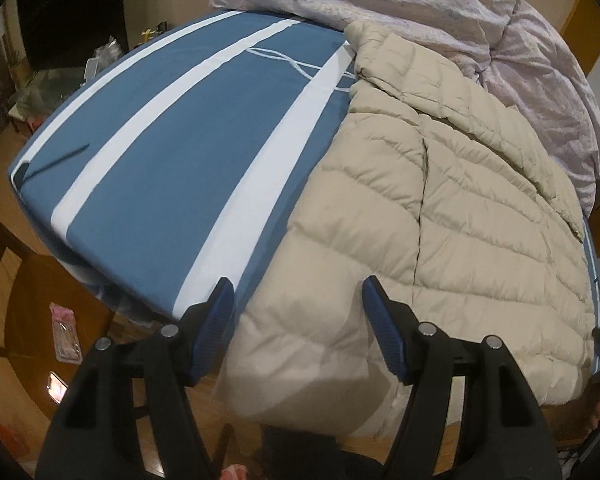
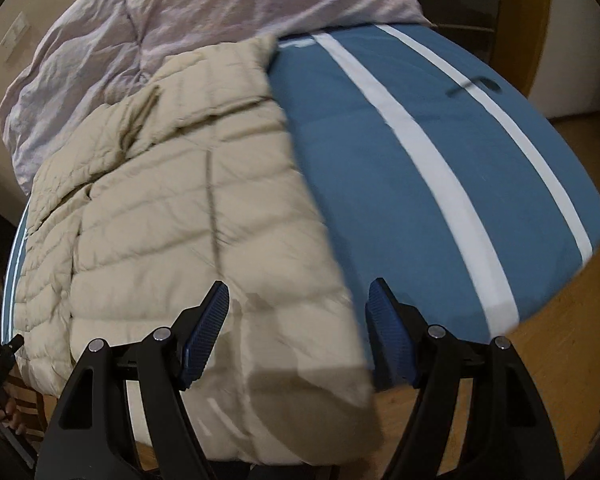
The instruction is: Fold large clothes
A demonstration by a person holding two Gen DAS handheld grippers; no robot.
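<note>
A beige quilted puffer jacket (image 1: 440, 208) lies spread on a blue bed with white stripes (image 1: 172, 152), its hem hanging over the near edge. My left gripper (image 1: 298, 292) is open, its jaws on either side of the hem's left corner, above it. In the right wrist view the jacket (image 2: 180, 200) fills the left half of the bed (image 2: 440, 168). My right gripper (image 2: 298, 296) is open over the hem's right corner, not closed on the cloth.
A crumpled pale lilac duvet (image 1: 440, 12) is bunched at the bed's far end, against the jacket's collar; it also shows in the right wrist view (image 2: 180, 12). Wooden floor (image 1: 40, 300) surrounds the bed, with a pink package (image 1: 66, 332) on it.
</note>
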